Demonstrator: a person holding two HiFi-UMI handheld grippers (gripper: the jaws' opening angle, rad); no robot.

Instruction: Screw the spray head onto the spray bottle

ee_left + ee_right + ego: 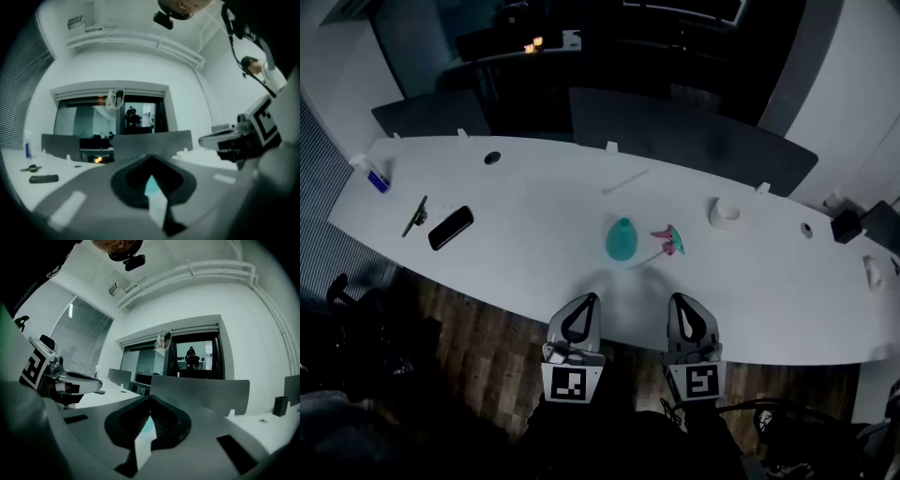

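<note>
A teal spray bottle (622,238) stands upright on the long white table (534,216), without its head. The pink and teal spray head (667,241) lies on its side just right of the bottle, its thin tube trailing toward the near edge. My left gripper (585,302) and right gripper (683,302) hover side by side at the table's near edge, short of both objects, jaws shut and empty. Through the left gripper (151,161) view a sliver of the teal bottle (151,185) shows between the jaws. The right gripper (151,401) view shows the same teal sliver (147,426).
A black phone (451,228) and a dark pen-like tool (415,217) lie at the table's left, with a small blue-capped bottle (372,174) farther left. A white tape roll (725,213) sits right of the spray head. Grey divider panels (689,141) stand behind the table.
</note>
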